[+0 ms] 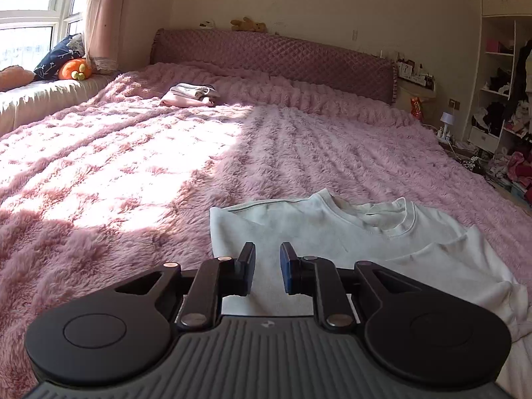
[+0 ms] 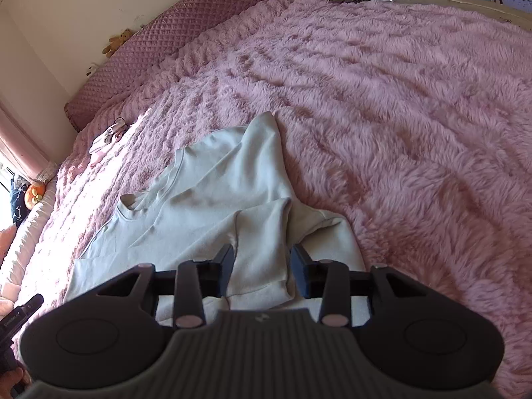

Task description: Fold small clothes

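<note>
A pale grey-white long-sleeved shirt (image 1: 299, 226) lies flat on the fluffy pink blanket (image 1: 133, 166), neckline toward the headboard. My left gripper (image 1: 267, 259) hovers over its near left part, open, with nothing between the pads. In the right wrist view the shirt (image 2: 206, 199) has one sleeve folded in across the body. My right gripper (image 2: 262, 252) is open just above that folded sleeve. The cloth shows in the gap, but the pads do not press on it.
A small pile of folded clothes (image 1: 191, 94) sits far up the bed near the quilted headboard (image 1: 272, 53). Cushions (image 1: 63, 56) lie by the window at the left. Cluttered shelves (image 1: 498, 93) stand at the right. Pink blanket (image 2: 399, 133) stretches right of the shirt.
</note>
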`<state>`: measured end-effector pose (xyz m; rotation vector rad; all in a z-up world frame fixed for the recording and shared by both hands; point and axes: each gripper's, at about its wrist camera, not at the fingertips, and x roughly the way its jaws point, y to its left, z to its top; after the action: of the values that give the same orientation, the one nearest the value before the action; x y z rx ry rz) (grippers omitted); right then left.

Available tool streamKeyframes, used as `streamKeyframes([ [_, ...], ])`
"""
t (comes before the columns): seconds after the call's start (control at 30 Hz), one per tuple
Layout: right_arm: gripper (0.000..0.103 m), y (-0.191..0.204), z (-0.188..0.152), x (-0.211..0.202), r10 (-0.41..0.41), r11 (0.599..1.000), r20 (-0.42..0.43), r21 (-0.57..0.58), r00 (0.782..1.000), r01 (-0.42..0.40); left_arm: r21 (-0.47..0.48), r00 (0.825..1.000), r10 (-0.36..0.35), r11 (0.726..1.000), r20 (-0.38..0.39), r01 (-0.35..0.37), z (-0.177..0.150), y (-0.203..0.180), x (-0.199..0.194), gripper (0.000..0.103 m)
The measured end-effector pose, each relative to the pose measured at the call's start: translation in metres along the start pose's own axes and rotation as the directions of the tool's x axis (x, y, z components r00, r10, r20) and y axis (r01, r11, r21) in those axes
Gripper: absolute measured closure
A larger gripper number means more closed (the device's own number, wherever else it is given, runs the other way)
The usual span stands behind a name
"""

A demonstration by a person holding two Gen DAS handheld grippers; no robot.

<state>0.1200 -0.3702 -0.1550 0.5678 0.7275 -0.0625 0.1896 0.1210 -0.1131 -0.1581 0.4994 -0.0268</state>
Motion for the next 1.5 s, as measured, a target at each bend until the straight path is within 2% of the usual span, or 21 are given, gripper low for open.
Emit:
streamKeyframes([
  [0.1,0.065,-0.005,-0.008,0.003,0.002,1.000,-0.037,0.020,0.999,-0.001,-0.089,0.998,-0.035,0.996,-0.045,0.031,0.000,0.010,0.029,0.079],
  [0.2,0.063,-0.009,-0.013,0.013,0.033,0.999,-0.078,0.037,0.996,-0.030,-0.148,0.993,-0.008,0.989,-0.118,-0.010,-0.008,0.022,0.053,0.079],
  [0.23,0.066,-0.010,-0.013,0.016,0.035,0.999,-0.089,0.043,0.995,-0.031,-0.159,0.989,0.009,0.987,-0.149,-0.033,-0.011,0.026,0.060,0.078],
  [0.27,0.092,-0.012,-0.014,0.020,0.041,0.998,-0.101,0.052,0.994,-0.036,-0.174,0.986,0.016,0.984,-0.165,-0.045,-0.015,0.031,0.064,0.079],
  [0.3,0.101,-0.013,-0.014,0.021,0.056,0.997,-0.112,0.063,0.992,-0.049,-0.196,0.984,0.009,0.980,-0.176,-0.044,-0.019,0.036,0.067,0.079],
  [0.37,0.101,-0.015,-0.013,0.016,0.069,0.995,-0.099,0.080,0.993,-0.061,-0.205,0.985,0.022,0.977,-0.168,-0.057,-0.023,0.041,0.066,0.079],
  [0.43,0.101,-0.012,-0.013,0.005,0.039,0.999,-0.073,0.020,0.997,-0.038,-0.208,0.986,0.039,0.976,-0.160,-0.072,-0.025,0.045,0.065,0.079],
  [0.63,0.102,-0.031,-0.034,0.014,0.015,0.998,-0.122,0.061,0.992,-0.007,-0.241,0.983,0.050,0.966,-0.177,-0.092,-0.031,0.058,0.065,0.079],
  [0.7,0.100,-0.033,-0.032,0.013,0.020,0.995,-0.120,0.097,0.993,-0.008,-0.250,0.985,0.059,0.963,-0.164,-0.099,-0.027,0.060,0.054,0.079],
  [0.73,0.097,-0.031,-0.030,0.011,0.020,0.995,-0.117,0.099,0.993,-0.009,-0.260,0.988,0.047,0.962,-0.149,-0.085,-0.025,0.060,0.046,0.078],
  [0.77,0.090,-0.029,-0.029,0.007,0.023,0.995,-0.111,0.098,0.994,-0.012,-0.273,0.991,0.026,0.960,-0.133,-0.062,-0.023,0.060,0.036,0.078],
  [0.9,0.085,-0.022,-0.023,-0.016,0.057,0.996,-0.088,0.073,0.994,-0.051,-0.285,0.996,-0.044,0.958,-0.083,0.018,-0.021,0.053,-0.013,0.077],
  [0.97,0.073,-0.019,-0.021,-0.033,0.086,0.995,-0.079,0.056,0.993,-0.081,-0.308,0.993,-0.083,0.950,-0.079,0.055,-0.023,0.049,-0.042,0.067],
  [1.03,0.065,-0.015,-0.020,-0.051,0.100,0.995,-0.070,0.020,0.992,-0.099,-0.336,0.990,-0.101,0.940,-0.095,0.064,-0.026,0.046,-0.069,0.036],
  [1.1,0.054,-0.010,-0.020,-0.075,0.114,0.993,-0.064,-0.035,0.991,-0.116,-0.340,0.987,-0.109,0.938,-0.117,0.063,-0.030,0.042,-0.094,0.029],
  [1.23,0.035,-0.010,-0.028,-0.119,0.138,0.982,-0.081,-0.119,0.987,-0.147,-0.379,0.968,-0.168,0.921,-0.187,0.087,-0.039,0.044,-0.139,0.027],
  [1.3,0.034,-0.014,-0.037,-0.142,0.137,0.972,-0.114,-0.173,0.984,-0.156,-0.406,0.953,-0.218,0.906,-0.209,0.118,-0.049,0.047,-0.162,0.025],
  [1.37,0.028,-0.022,-0.048,-0.160,0.111,0.962,-0.165,-0.229,0.980,-0.147,-0.413,0.934,-0.261,0.899,-0.243,0.144,-0.061,0.052,-0.181,0.023],
  [1.5,0.028,-0.047,-0.074,-0.182,0.036,0.952,-0.255,-0.286,0.966,-0.111,-0.430,0.905,-0.274,0.895,-0.325,0.117,-0.093,0.068,-0.212,0.022],
])
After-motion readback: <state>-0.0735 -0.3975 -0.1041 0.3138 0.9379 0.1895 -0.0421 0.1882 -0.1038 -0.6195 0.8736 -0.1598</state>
